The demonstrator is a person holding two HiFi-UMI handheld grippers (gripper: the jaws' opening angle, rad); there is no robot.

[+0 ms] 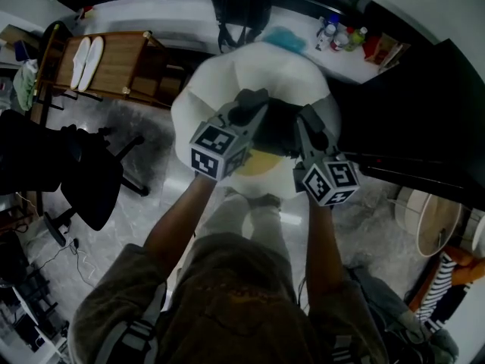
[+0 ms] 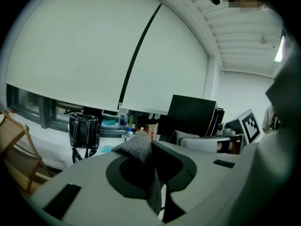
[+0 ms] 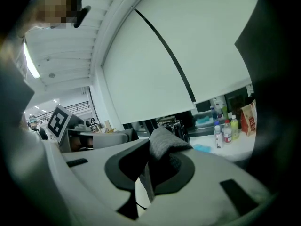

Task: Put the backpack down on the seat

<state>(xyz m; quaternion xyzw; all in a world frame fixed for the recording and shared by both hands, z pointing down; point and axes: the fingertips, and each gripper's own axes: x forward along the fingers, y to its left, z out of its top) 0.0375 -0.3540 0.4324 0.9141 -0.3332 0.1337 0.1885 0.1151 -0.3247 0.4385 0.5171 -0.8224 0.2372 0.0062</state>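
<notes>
Closest to us, our two bare arms reach out in front of our body, side by side and tipped a little down. The left arm [image 1: 176, 222] ends in the left gripper [image 1: 256, 105]. The right arm [image 1: 322, 245] ends in the right gripper [image 1: 303, 123]. Both claws point away from us and lean in toward each other.

The left claw is squeezed nearly shut on a fold of grey cloth [image 2: 137, 147]. The right claw pinches grey cloth [image 3: 164, 142] the same way.

The dark backpack [image 1: 276, 131] sits between the two claws, over the round white seat [image 1: 227, 67]. We cannot tell if it touches the seat.

Farther off is a wooden rack [image 1: 121, 63] with white slippers [image 1: 83, 59]. Past the seat, a black bag [image 1: 239, 6] and some bottles [image 1: 341, 35] stand on a white ledge [image 1: 159, 17].
</notes>
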